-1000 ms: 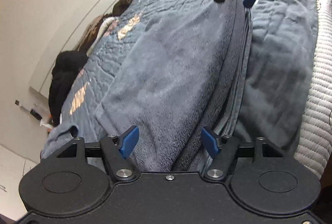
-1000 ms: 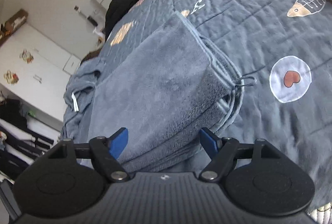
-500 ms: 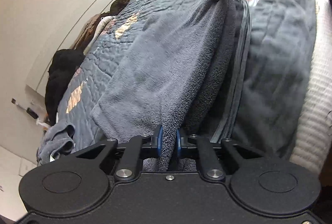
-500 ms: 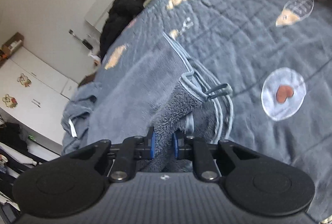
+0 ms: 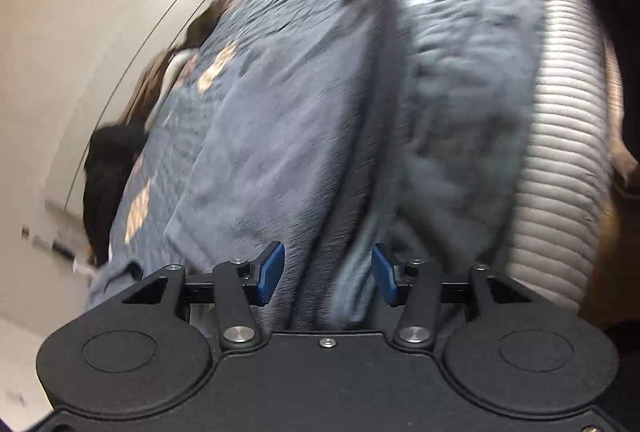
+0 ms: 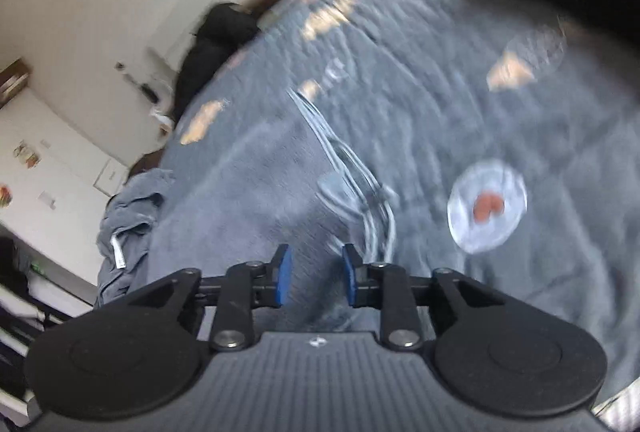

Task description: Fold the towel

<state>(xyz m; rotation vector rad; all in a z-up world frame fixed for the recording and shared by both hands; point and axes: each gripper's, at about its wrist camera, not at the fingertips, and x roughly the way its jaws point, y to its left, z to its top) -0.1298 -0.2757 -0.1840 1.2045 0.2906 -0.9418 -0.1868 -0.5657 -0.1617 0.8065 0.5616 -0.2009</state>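
Folded grey-blue plush towel [image 5: 280, 136] lying on a bed's blue quilted cover with fish prints [image 6: 460, 104], left gripper [image 5: 328, 274] at its near edge with fingers spread apart, right gripper [image 6: 316, 274] over the piped corner, fingers parted, both views blurred

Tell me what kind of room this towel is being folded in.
Most likely a bedroom: the grey towel lies on a quilted bedspread with fish prints, over a ribbed mattress edge, with dark clothing piled by the wall.
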